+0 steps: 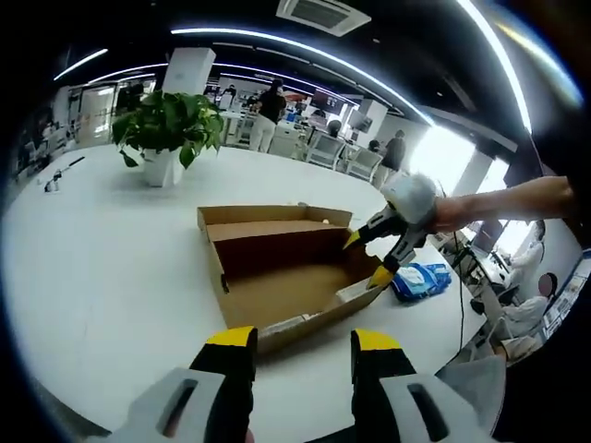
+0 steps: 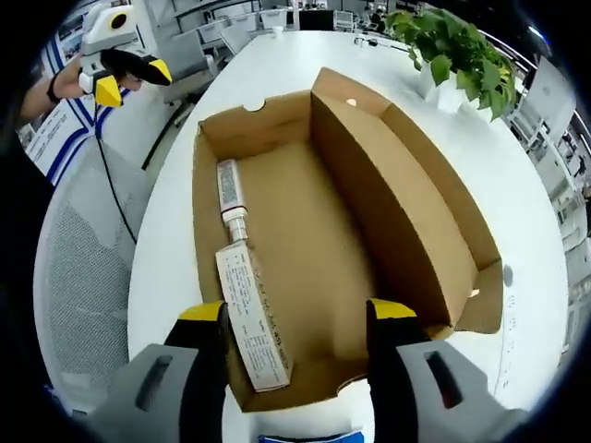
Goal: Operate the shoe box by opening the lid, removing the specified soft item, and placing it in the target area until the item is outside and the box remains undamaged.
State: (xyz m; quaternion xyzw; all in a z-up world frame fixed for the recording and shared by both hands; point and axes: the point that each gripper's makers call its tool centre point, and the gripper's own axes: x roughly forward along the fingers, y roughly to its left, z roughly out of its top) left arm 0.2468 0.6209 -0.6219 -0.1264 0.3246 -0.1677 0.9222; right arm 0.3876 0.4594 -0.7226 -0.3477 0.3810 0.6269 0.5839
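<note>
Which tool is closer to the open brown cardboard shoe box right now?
Right. The right tool hangs directly over the open brown cardboard shoe box, at its far end. The left tool is held back, off the box's opposite end.

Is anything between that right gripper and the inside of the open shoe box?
Nothing visible: the lid stands open, and the right gripper hovers directly above the shoe box interior, jaws apart.
</note>
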